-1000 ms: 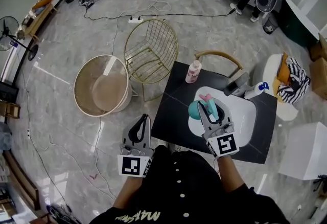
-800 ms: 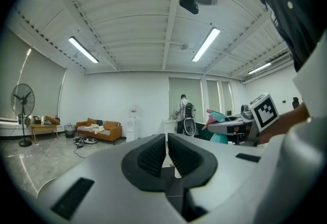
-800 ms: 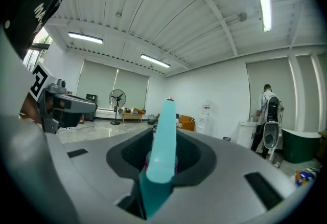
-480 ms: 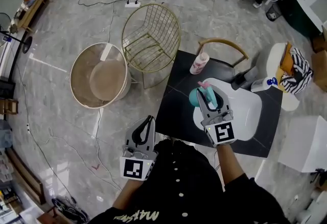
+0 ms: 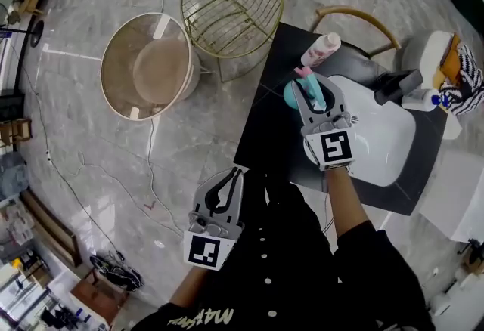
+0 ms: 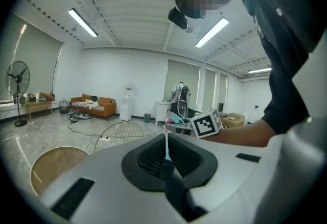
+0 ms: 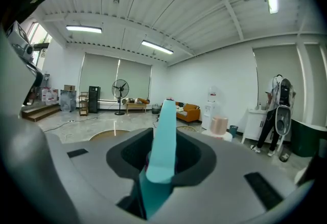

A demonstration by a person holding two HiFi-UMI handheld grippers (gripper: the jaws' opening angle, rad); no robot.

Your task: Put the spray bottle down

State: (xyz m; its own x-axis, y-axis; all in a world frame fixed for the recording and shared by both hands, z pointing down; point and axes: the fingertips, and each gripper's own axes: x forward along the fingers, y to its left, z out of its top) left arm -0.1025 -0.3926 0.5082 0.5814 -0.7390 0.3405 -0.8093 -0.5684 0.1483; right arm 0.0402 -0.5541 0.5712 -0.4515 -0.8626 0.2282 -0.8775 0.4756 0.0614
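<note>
The right gripper [image 5: 314,91] clamps the smooth teal plastic spray bottle [image 5: 290,97] by its slim neck, over the glossy black table [image 5: 261,137] and beside a rounded white tray [image 5: 389,152]. The jaws hide much of its bulbous body, and contact with the table is unclear. Its long axis runs along the jaws, pink tip away from the person. The left gripper [image 5: 227,184] is closed and empty.
</note>
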